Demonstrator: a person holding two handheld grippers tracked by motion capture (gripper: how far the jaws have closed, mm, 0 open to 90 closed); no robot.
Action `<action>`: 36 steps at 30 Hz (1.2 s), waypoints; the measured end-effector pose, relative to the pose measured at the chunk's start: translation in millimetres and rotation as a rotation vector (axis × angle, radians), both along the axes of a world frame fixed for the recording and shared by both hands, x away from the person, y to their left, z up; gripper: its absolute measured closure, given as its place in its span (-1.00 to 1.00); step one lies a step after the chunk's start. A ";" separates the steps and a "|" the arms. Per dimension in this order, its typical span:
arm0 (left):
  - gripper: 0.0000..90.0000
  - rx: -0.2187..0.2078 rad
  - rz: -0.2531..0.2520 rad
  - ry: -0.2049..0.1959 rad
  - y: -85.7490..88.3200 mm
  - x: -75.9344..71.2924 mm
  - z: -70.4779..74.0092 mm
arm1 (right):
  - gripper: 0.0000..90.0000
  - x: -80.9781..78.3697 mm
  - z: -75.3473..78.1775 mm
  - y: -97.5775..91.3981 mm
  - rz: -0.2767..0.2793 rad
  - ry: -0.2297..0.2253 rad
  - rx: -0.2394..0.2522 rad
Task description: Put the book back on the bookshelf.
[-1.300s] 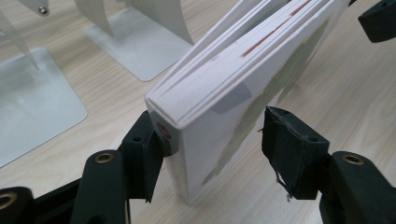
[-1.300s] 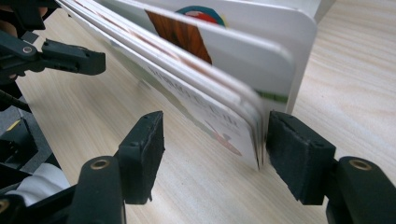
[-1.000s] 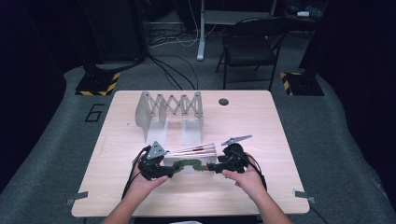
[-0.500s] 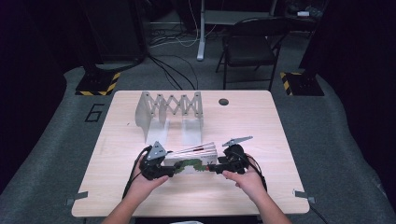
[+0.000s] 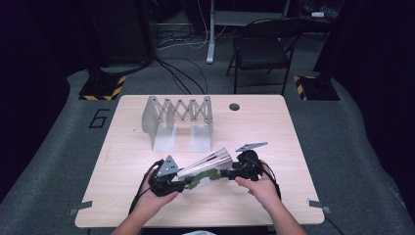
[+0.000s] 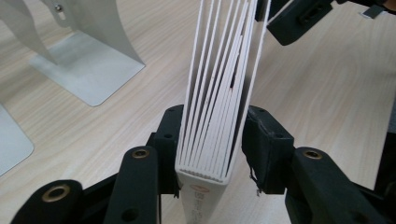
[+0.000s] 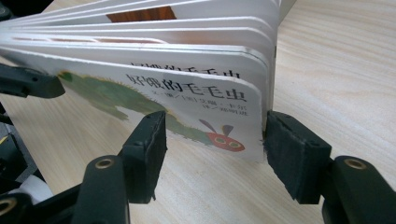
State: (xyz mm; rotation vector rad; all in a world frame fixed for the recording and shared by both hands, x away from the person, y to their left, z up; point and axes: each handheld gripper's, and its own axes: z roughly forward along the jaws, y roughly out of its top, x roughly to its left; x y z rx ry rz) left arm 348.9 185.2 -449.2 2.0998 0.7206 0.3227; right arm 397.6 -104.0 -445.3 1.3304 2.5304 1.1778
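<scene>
Pale wood grain covers the table [image 5: 274,147], the biggest thing in the high view, with a dark round hole [image 5: 234,106] near its far edge. On the far half stands a grey metal expanding rack [image 5: 177,120], its scissor lattice linking two curved uprights whose flat feet rest on the wood.

Nearer the person lies the board book [image 5: 208,164] — thick white pages fanned apart, cover turned down toward the table, a green caterpillar with a red head printed on it. It sits between the two grippers, well apart from the rack, close to the near edge.

The left gripper [image 6: 212,140] has just been closing its jaws and now clamps the book at the spine end; in the left gripper view both pads press on the outer pages.

The right gripper [image 7: 212,140] meets the opposite, rounded corner. In the right gripper view one pad touches the page edges, while the other pad stands in front of the cover — the corner is between the jaws, but whether they pinch it I cannot tell.
</scene>
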 end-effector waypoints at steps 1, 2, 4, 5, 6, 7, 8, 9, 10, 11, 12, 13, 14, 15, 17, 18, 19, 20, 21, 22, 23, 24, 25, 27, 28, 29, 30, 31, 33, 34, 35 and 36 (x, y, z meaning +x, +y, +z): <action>0.36 0.007 -0.008 -0.002 -0.5 -0.4 0.5 | -0.13 -0.1 0.2 -0.6 -0.006 0.007 0.001; 0.39 0.011 -0.018 -0.004 -0.7 -0.4 1.0 | -0.13 0.1 0.3 -1.2 -0.008 0.008 0.003; 0.40 0.005 -0.025 0.002 -1.7 -1.3 2.1 | -0.13 0.3 0.6 -2.1 -0.011 0.015 0.009; 0.40 0.003 -0.028 -0.002 -2.1 -1.1 2.7 | -0.13 0.5 1.0 -2.5 -0.012 0.018 0.018; 0.39 0.005 -0.031 -0.002 -2.7 -1.2 3.2 | -0.13 1.5 0.8 -3.4 -0.003 0.007 0.019; 0.39 0.009 -0.033 -0.003 -3.0 -1.0 3.7 | -0.13 1.6 0.9 -3.5 -0.004 0.008 0.023; 0.38 0.012 -0.035 -0.001 -3.7 -0.8 4.3 | -0.12 1.8 1.1 -3.8 -0.005 0.010 0.026; 0.38 0.004 -0.029 0.001 -5.0 -0.9 4.0 | -0.12 1.9 1.1 -3.9 -0.006 0.010 0.027; 0.38 0.011 -0.028 0.005 -5.3 -0.1 4.9 | -0.12 1.9 1.1 -3.9 -0.005 0.011 0.026; 0.38 0.007 -0.029 0.017 -5.3 0.3 5.3 | -0.12 1.8 1.0 -3.7 -0.006 0.008 0.026; 0.38 -0.001 -0.024 0.018 -5.8 1.0 5.1 | -0.12 1.8 1.1 -3.6 -0.005 0.007 0.025; 0.39 0.002 -0.025 0.031 -5.7 1.5 5.9 | -0.13 1.6 1.1 -3.4 -0.005 0.006 0.024; 0.39 0.008 -0.024 0.030 -5.8 2.1 6.3 | -0.13 1.6 1.1 -3.4 -0.005 0.005 0.023; 0.39 0.006 -0.028 0.034 -6.5 2.5 6.4 | -0.13 1.5 1.0 -3.5 -0.005 0.003 0.022; 0.39 0.007 -0.030 0.034 -7.9 3.7 6.5 | -0.13 0.5 1.4 -3.3 -0.010 0.011 0.022; 0.38 0.003 -0.029 0.039 -9.3 4.3 6.3 | -0.13 -0.4 1.3 -3.5 -0.018 0.009 0.019; 0.37 -0.004 -0.026 0.053 -11.6 5.0 5.9 | -0.13 -0.5 1.0 -4.0 -0.016 0.006 0.023; 0.35 0.004 -0.023 0.042 -13.4 6.3 5.6 | -0.12 -0.6 0.7 -5.3 -0.013 0.009 0.026; 0.35 0.012 -0.022 0.045 -14.7 6.9 5.5 | -0.12 -0.7 0.3 -6.0 -0.013 0.010 0.031; 0.35 0.017 -0.020 0.042 -16.7 7.8 4.8 | -0.12 -1.1 0.2 -6.3 -0.016 0.014 0.034; 0.35 0.019 -0.018 0.043 -18.9 7.9 4.2 | -0.12 -1.5 0.1 -6.8 -0.016 0.017 0.036; 0.35 0.030 -0.012 0.040 -20.4 8.0 4.1 | -0.12 -2.2 0.2 -6.9 -0.020 0.021 0.038; 0.34 0.037 -0.010 0.034 -21.2 8.5 4.0 | -0.12 -2.0 -0.2 -7.3 -0.016 0.014 0.039; 0.33 0.031 -0.008 0.039 -22.2 9.0 3.3 | -0.12 -2.9 0.4 -8.0 -0.023 0.024 0.038; 0.32 0.027 -0.008 0.043 -22.6 9.0 2.8 | -0.12 -1.7 -0.5 -8.6 -0.016 0.005 0.042; 0.32 0.024 -0.004 0.039 -23.2 9.2 2.1 | -0.12 -2.4 0.3 -8.5 -0.024 0.021 0.041; 0.32 0.028 -0.003 0.038 -23.4 9.3 2.0 | -0.12 -2.2 0.1 -8.4 -0.023 0.021 0.045; 0.32 0.031 -0.001 0.033 -24.0 9.3 1.5 | -0.12 -2.1 -0.2 -8.1 -0.025 0.022 0.045; 0.32 0.033 -0.003 0.032 -25.1 9.3 0.6 | -0.12 -1.7 -1.3 -7.6 -0.020 0.021 0.040; 0.32 0.037 -0.003 0.026 -25.6 9.4 0.4 | -0.12 -1.8 -1.5 -7.3 -0.021 0.021 0.037; 0.32 0.031 -0.004 0.026 -26.7 9.5 -0.5 | -0.12 -1.6 -1.7 -7.2 -0.021 0.020 0.037; 0.32 0.028 -0.004 0.026 -27.1 9.6 -0.8 | -0.12 -1.4 -1.9 -7.2 -0.020 0.023 0.038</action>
